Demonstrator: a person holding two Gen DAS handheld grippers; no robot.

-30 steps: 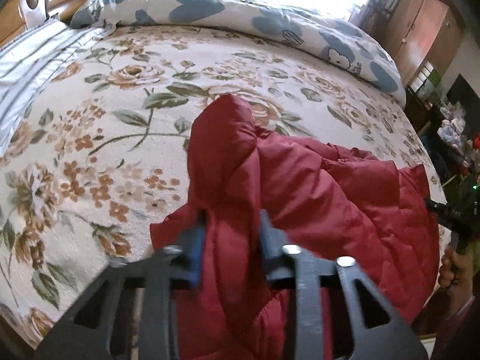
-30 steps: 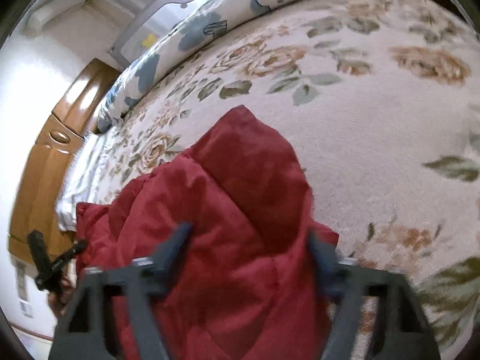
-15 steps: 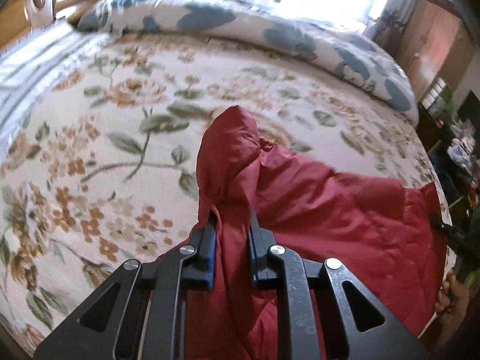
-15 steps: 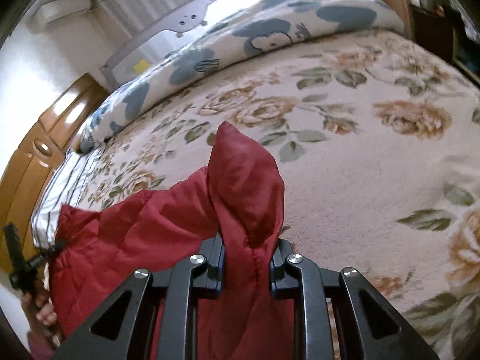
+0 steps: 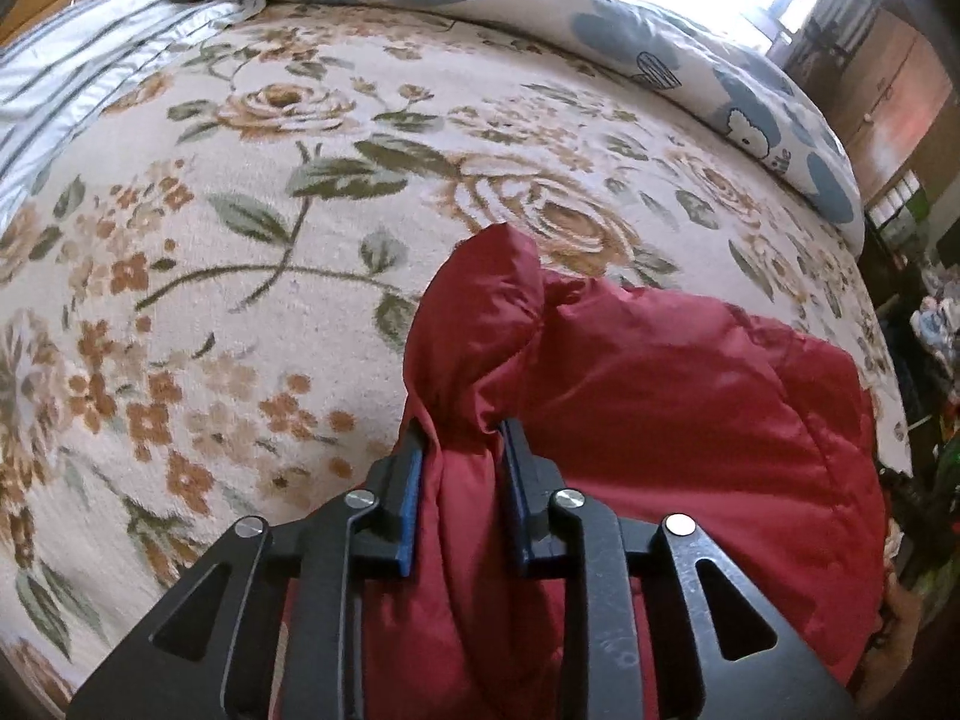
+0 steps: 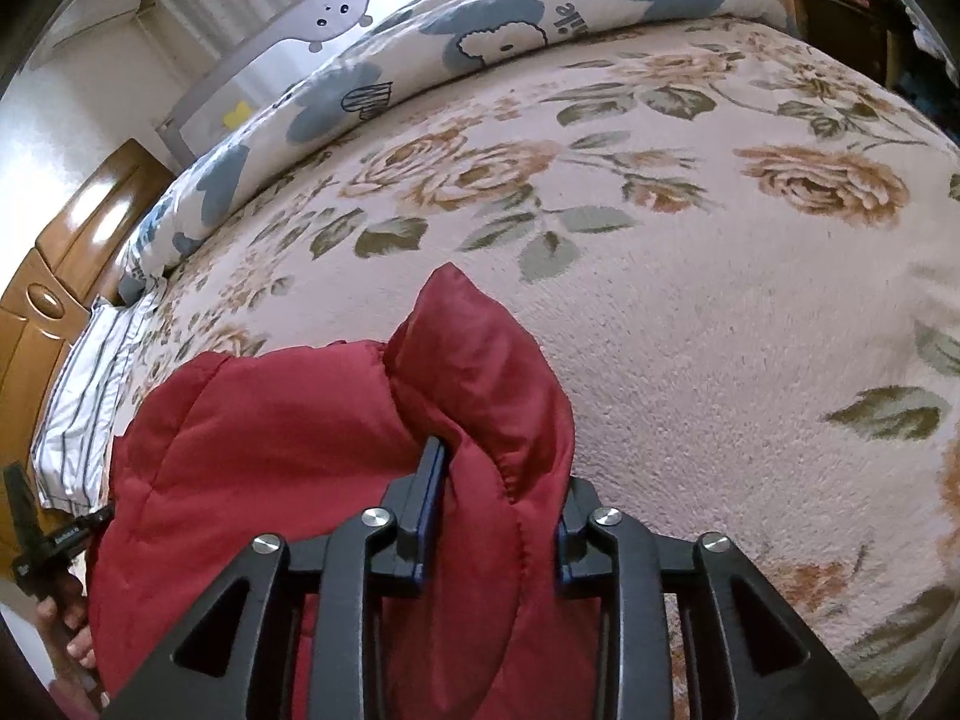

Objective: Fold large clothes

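In the left wrist view, the left gripper [image 5: 462, 462] points down at a bed covered by a cream floral blanket [image 5: 252, 276]. A thick fold of the red quilted jacket [image 5: 678, 396] runs up between its two fingers [image 5: 408, 486], and the blue pads sit against the padded cloth on both sides; the jaws are opening, yet the fabric is pinched between them. The gathered corner rises past the fingertips into a rounded peak. The rest of the jacket spreads to the right and near side of the bed, lying on the blanket. Along the far edge lies a white duvet with blue shapes [image 5: 600, 18], and a striped pillow [image 5: 72, 72] sits at the far left. At the right edge, part of a hand [image 5: 900, 606] shows dimly beside the jacket.

In the right wrist view, the right gripper [image 6: 498, 492] grips another bunched fold of the same jacket [image 6: 270, 438]. The left pad presses the cloth; the right finger is mostly covered by fabric that bulges over it. Its jaws are opening too, with the cloth between them. The jacket stretches away to the left, toward the striped pillow [image 6: 84, 402]. The duvet [image 6: 480, 30] lines the far side, with a wooden headboard [image 6: 54, 276] at far left. At the lower left, a hand [image 6: 66, 618] holds the other tool's black handle.
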